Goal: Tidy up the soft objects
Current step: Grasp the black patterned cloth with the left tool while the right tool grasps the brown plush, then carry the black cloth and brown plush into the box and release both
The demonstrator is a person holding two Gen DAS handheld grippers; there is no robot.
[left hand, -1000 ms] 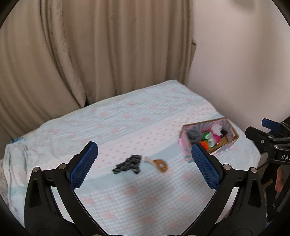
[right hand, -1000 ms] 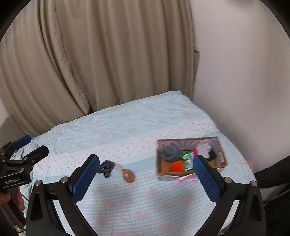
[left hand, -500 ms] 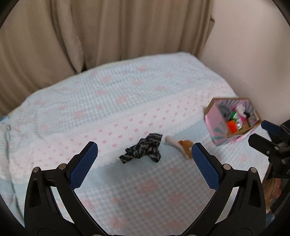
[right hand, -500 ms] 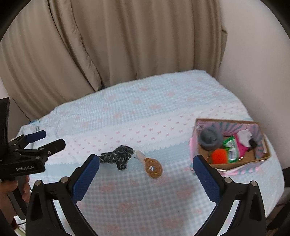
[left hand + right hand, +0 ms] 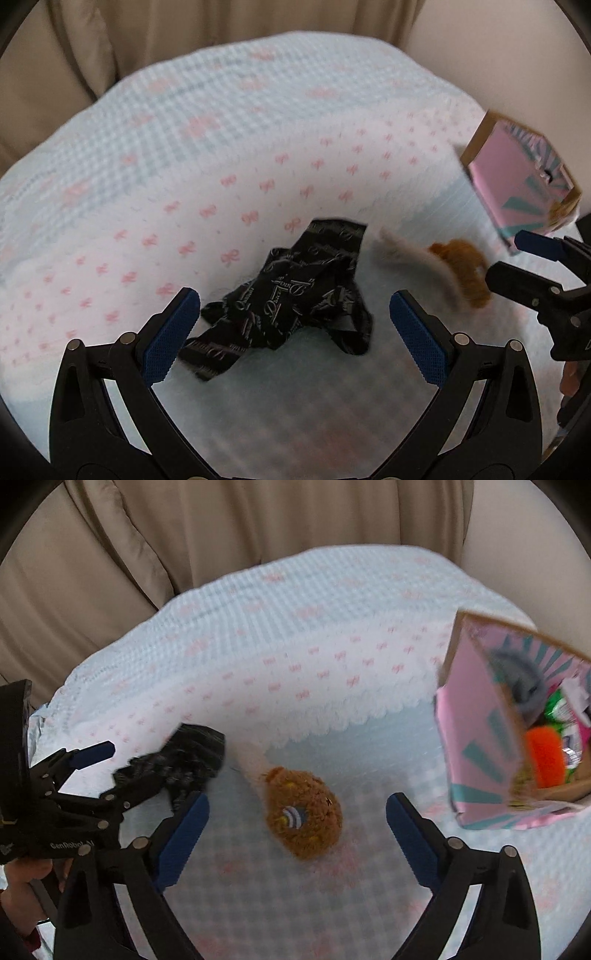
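From the left wrist view, the left tongs (image 5: pixel 294 316) are spread wide and hold nothing. The black cloth (image 5: pixel 295 293) lies crumpled on the bed (image 5: pixel 155 155), directly ahead and between the two blue pads, its long axis running from near-left to far-right. To its right is the brown plush toy (image 5: pixel 461 271), a pale handle pointing back towards the cloth; the two lie just beside each other and may touch. The pink box (image 5: pixel 517 184) stands farther right, near the bed's edge. The right tongs (image 5: pixel 517 254) reach in from the right, close to the toy.

From the right wrist view, the right tongs (image 5: pixel 297 814) are also spread and empty, with the toy (image 5: pixel 303 816) centred between the pads, its handle slanting away to the upper left. The cloth (image 5: pixel 184 760) sits left, under the left tongs (image 5: pixel 110 771). The box (image 5: pixel 480 738), open side up and already holding soft things, is to the right with bare bedding between. Each tool looks nearer its own item; the handle's closeness to the cloth could cause a snag.
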